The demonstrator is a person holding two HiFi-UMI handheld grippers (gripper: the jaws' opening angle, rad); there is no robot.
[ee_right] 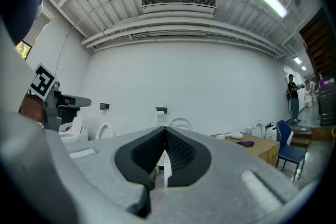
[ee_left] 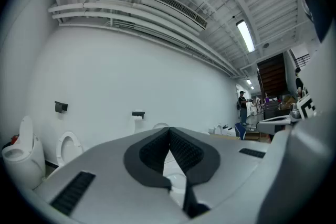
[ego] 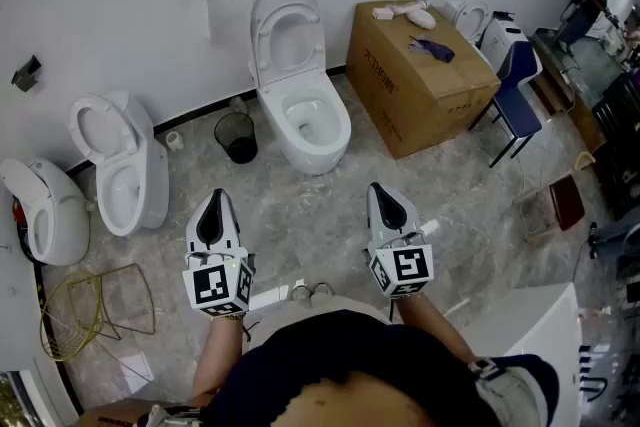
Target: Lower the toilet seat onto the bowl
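A white toilet (ego: pixel 305 120) stands against the back wall in the head view, its seat (ego: pixel 287 33) and lid raised upright against the wall over the open bowl. My left gripper (ego: pixel 214 205) and right gripper (ego: pixel 383 198) hang side by side well short of it, both shut with nothing between the jaws. In the left gripper view the tips (ee_left: pixel 169 131) meet, with the bowl showing behind them. The right gripper view shows its tips (ee_right: pixel 165 131) together too, and the raised seat (ee_right: pixel 180 124) peeks just above them.
A black wastebasket (ego: pixel 238 136) stands left of the toilet. A large cardboard box (ego: pixel 420 75) sits to its right, a blue chair (ego: pixel 515 100) beyond. Two more toilets (ego: pixel 118 160) stand at the left. A gold wire rack (ego: pixel 95 310) lies near my left arm.
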